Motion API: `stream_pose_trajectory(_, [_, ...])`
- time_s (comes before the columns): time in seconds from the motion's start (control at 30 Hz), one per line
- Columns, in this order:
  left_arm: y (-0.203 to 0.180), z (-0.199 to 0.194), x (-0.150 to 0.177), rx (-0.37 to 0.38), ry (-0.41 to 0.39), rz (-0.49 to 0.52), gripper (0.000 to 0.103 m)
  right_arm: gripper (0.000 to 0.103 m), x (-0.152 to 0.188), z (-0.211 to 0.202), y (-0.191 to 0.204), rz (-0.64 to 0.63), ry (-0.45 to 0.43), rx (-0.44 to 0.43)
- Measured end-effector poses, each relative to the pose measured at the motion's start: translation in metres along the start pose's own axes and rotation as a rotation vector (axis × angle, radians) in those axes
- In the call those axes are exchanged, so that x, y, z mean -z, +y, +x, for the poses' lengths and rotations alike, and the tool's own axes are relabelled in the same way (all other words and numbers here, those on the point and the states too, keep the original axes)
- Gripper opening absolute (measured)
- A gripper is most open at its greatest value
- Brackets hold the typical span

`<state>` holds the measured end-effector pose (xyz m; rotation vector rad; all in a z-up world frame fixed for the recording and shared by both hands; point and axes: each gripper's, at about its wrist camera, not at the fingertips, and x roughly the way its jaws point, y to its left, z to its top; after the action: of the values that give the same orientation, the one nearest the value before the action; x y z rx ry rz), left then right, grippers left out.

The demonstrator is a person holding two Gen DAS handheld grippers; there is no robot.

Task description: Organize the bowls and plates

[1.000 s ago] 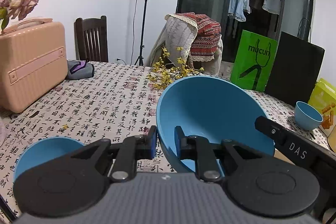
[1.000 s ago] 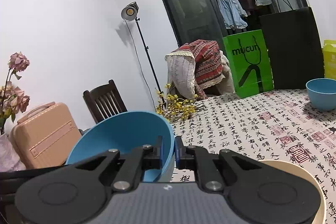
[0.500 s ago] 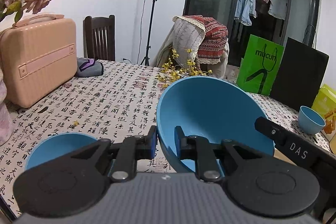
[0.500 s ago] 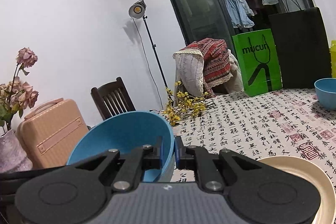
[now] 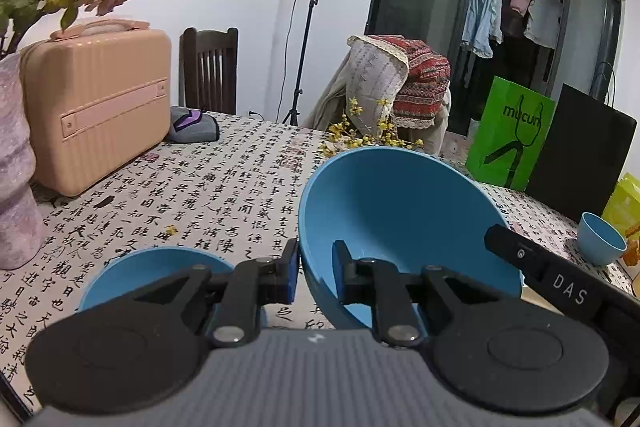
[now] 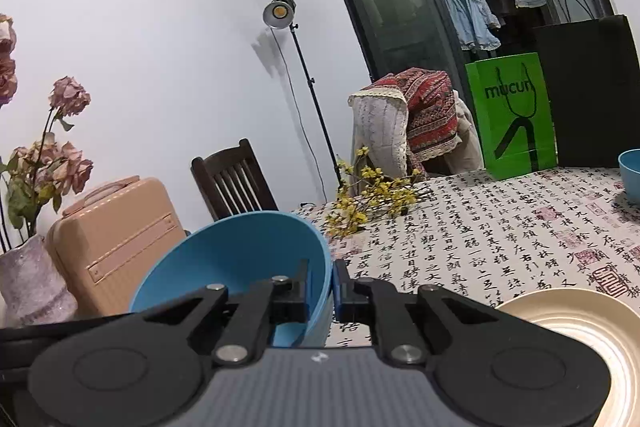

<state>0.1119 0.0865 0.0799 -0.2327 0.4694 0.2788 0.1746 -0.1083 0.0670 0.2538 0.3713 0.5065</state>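
A large blue bowl (image 5: 400,211) hangs tilted above the table, held by both grippers. My left gripper (image 5: 316,267) is shut on its left rim, one pad inside and one outside. My right gripper (image 6: 333,283) is shut on the bowl's (image 6: 240,259) right rim in the same way. A second blue bowl (image 5: 156,267) sits on the table below my left gripper, partly hidden by it. A cream plate (image 6: 580,327) lies at the lower right. A small blue bowl (image 5: 600,243) stands far right.
A patterned cloth covers the table (image 5: 224,195). A peach suitcase (image 5: 96,99) and a pale vase (image 5: 16,187) of dried roses stand at the left. Yellow flower sprigs (image 5: 368,135), a green bag (image 5: 512,131) and a black bag line the far edge.
Both grippers have carried the large bowl leftward across the table. The suitcase, the vase and the second blue bowl have come further into view. Both grips are unchanged.
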Motion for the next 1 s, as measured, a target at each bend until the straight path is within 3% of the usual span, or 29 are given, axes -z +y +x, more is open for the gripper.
stream_pose_trajectory(1.0, [0.074, -0.021, 0.003, -0.039, -0.016, -0.114, 0.017, 0.010, 0.012, 0.014, 0.062, -0.019, 0.040, -0.103])
